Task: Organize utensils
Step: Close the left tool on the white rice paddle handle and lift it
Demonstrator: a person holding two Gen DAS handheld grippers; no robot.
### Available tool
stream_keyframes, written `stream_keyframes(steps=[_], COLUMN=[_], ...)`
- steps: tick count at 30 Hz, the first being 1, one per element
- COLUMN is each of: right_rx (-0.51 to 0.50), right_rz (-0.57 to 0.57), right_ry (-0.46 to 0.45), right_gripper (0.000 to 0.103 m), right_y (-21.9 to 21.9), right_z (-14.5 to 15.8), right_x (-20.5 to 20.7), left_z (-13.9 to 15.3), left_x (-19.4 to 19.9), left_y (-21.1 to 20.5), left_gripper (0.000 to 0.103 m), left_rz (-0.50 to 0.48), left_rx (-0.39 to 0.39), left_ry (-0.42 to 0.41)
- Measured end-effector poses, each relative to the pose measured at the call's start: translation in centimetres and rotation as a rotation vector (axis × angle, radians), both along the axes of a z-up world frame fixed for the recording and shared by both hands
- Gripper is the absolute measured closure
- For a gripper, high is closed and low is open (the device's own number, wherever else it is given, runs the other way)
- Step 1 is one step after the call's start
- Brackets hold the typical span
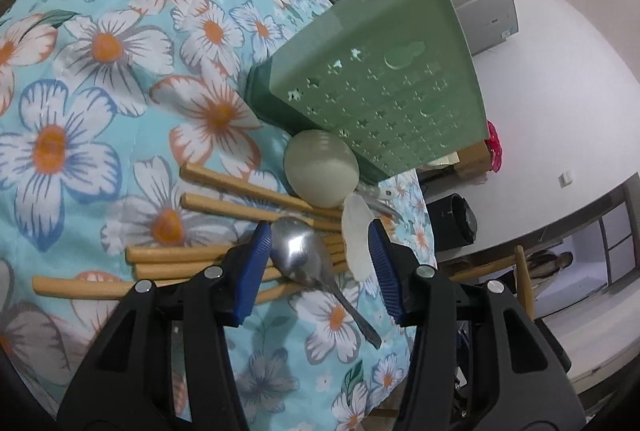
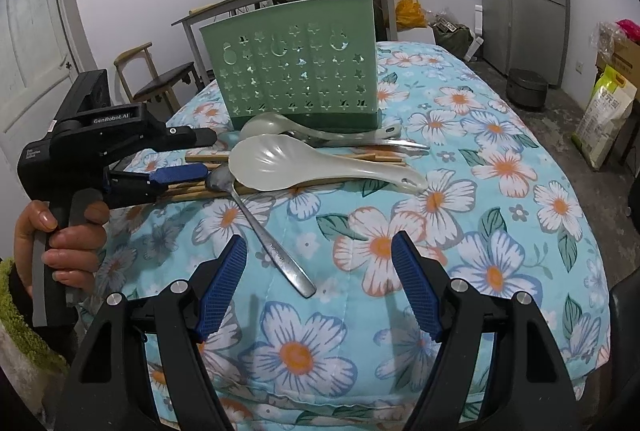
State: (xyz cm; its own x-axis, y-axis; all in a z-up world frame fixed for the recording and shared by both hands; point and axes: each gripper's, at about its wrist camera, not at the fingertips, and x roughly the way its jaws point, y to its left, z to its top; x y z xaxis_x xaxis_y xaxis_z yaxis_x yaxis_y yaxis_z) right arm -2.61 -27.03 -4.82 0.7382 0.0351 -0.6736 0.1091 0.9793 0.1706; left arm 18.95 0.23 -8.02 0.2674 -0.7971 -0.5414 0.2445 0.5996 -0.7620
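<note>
Nothing yet in your perforated green plastic utensil holder (image 2: 296, 71); both hand-held grippers, left (image 1: 318, 263) and right (image 2: 320, 287), open; steel spoon (image 2: 256, 215), chopsticks (image 1: 168, 255) and ladles still lie on the counter (image 2: 480, 231).

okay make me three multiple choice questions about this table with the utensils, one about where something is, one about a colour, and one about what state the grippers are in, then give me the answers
1. Where does the metal spoon bowl lie?
A. inside the holder
B. on the wooden chopsticks
C. on the floor

2. What colour is the utensil holder?
A. green
B. red
C. black

3. How does the left gripper stand?
A. shut on the spoon
B. open around the spoon's bowl
C. out of view

Answers:
1 B, the bowl rests on the chopstick pile beside the white rice paddle.
2 A, its star-cut wall is pale green.
3 B, its blue pads sit apart on either side of the bowl; the right gripper is open too.
</note>
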Motion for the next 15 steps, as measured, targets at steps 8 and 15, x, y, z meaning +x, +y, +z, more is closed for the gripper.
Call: stream_keyframes(steps=[8,15], right_rx=[0.010,0.012], right_rz=[-0.008,-0.008], right_ry=[0.014,0.018], right_gripper=[0.030,0.030], right_y=[-0.12,-0.22], right_z=[-0.32,-0.48], right_x=[0.42,0.52], left_z=[-0.54,-0.53], left_x=[0.86,0.51], left_y=[-0.28,-0.13], left_gripper=[0.056,0.056], left_rz=[-0.037,-0.041], left_rx=[-0.087,-0.152], left_ry=[0.061,0.080])
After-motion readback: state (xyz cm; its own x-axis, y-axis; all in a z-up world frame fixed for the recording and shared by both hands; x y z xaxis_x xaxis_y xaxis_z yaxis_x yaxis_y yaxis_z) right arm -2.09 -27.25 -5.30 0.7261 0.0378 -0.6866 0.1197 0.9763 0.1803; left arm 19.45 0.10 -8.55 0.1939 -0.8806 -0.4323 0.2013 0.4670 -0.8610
